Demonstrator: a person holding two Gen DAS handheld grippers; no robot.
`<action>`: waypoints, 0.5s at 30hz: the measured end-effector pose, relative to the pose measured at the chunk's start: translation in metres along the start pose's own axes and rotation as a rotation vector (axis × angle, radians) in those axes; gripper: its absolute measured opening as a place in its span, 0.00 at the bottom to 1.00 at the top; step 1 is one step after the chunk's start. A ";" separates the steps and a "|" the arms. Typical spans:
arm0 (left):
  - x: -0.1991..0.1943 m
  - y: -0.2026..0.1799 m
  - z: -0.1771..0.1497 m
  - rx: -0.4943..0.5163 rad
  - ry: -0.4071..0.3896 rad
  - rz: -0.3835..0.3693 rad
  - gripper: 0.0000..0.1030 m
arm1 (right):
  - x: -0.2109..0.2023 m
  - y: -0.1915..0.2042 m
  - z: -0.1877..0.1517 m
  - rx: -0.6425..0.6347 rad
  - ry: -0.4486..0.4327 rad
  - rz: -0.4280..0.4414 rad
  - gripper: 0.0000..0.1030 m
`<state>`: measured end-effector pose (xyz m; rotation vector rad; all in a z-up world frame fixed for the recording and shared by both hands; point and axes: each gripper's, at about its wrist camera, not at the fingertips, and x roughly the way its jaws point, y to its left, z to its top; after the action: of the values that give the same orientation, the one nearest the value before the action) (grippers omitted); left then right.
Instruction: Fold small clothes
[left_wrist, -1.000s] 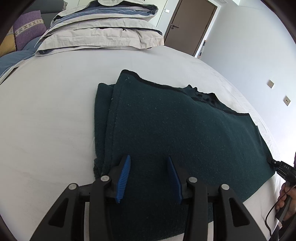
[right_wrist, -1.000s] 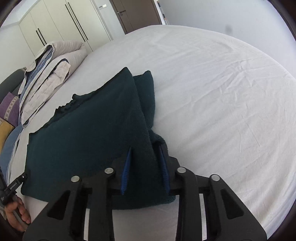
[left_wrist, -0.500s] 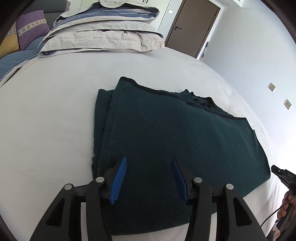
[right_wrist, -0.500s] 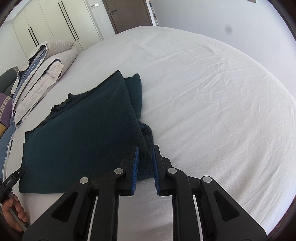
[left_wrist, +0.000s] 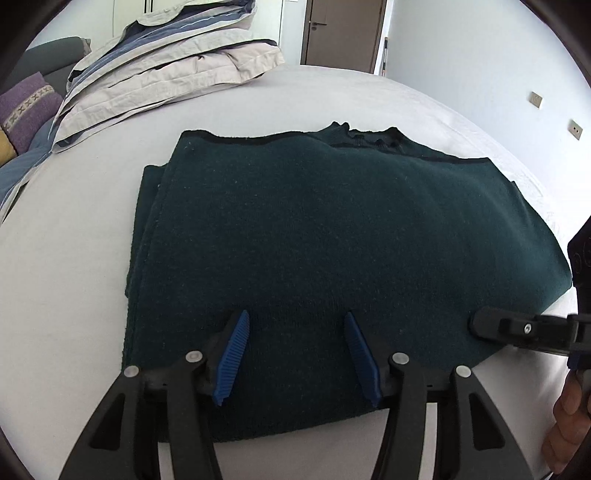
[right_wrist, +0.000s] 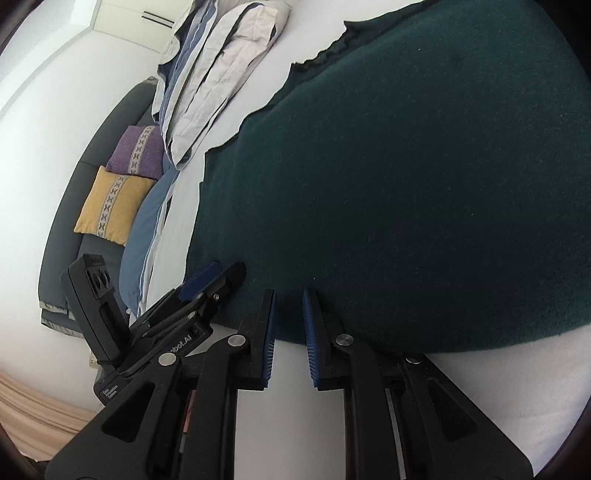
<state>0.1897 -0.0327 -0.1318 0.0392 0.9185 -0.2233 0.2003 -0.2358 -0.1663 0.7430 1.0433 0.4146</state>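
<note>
Over the near hem of the dark green garment (left_wrist: 332, 236) we've got our left gripper (left_wrist: 295, 354) spread wide, holding nothing yet. Our right gripper (right_wrist: 289, 332) sits beside it, narrowly parted and empty, probably lining up for the next fold.

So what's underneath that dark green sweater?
The white bedsheet shows all around the dark green sweater, so it lies on the bed. A folded layer peeks out at its left edge; anything else beneath is covered.

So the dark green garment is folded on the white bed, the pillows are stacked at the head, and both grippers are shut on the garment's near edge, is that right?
Not quite: neither gripper grips the garment. In the left wrist view the left gripper stands wide open over the near edge; in the right wrist view the right gripper is open too. The bed and pillows are as stated.
</note>
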 end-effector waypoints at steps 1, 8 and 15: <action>0.000 0.000 0.000 0.001 0.000 0.000 0.56 | -0.006 -0.007 0.003 0.026 -0.018 0.007 0.13; 0.000 0.001 -0.001 0.002 -0.010 -0.005 0.57 | -0.097 -0.067 0.010 0.189 -0.257 -0.127 0.13; -0.002 -0.003 0.002 0.012 -0.008 0.018 0.57 | -0.137 -0.051 0.008 0.153 -0.338 -0.199 0.16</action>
<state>0.1891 -0.0355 -0.1287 0.0581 0.9088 -0.2120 0.1423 -0.3608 -0.1155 0.8045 0.8245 0.0334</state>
